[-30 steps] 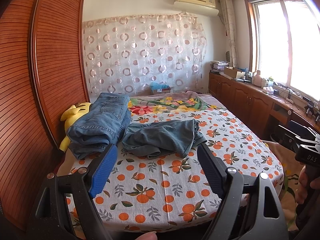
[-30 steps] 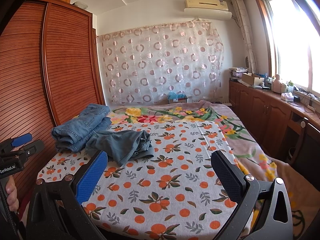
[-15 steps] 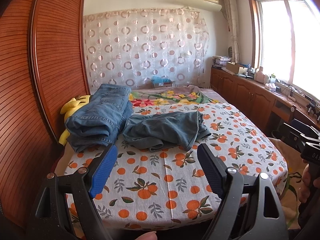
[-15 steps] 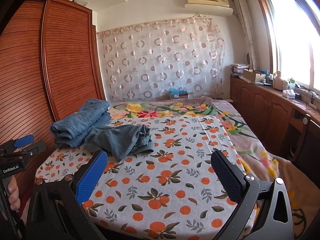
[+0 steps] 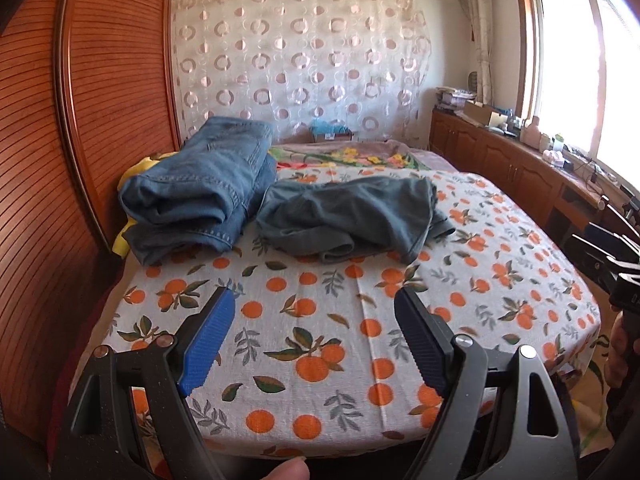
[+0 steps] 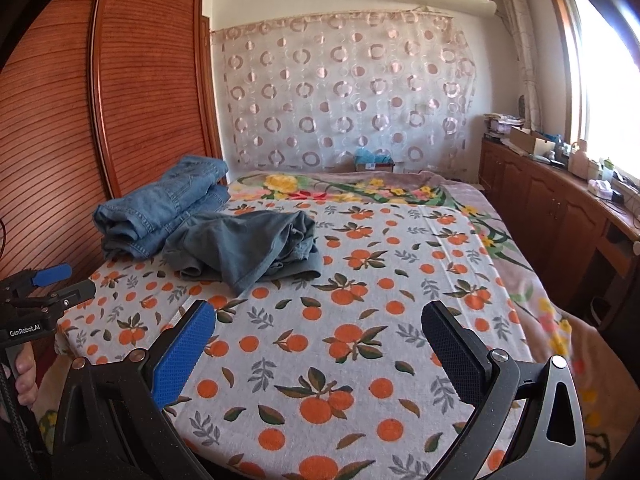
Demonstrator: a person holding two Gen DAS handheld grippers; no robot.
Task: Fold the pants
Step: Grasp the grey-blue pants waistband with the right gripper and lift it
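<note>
A crumpled pair of grey-green pants (image 5: 352,216) lies on the bed's orange-print sheet (image 5: 320,320); it also shows in the right wrist view (image 6: 244,248). My left gripper (image 5: 314,312) is open and empty, held over the near part of the bed, short of the pants. My right gripper (image 6: 318,324) is open and empty, over the sheet to the right of the pants. The left gripper shows at the left edge of the right wrist view (image 6: 48,284).
A stack of folded blue jeans (image 5: 200,184) lies at the bed's left side beside the wooden wardrobe (image 5: 80,120), over a yellow plush toy (image 5: 120,240). A wooden counter (image 5: 520,160) with clutter runs under the window at right. A curtain (image 5: 300,60) hangs behind the bed.
Both grippers have moved forward toward the bed and the pants, which now look nearer. Both stay open. The clothes have not moved.
</note>
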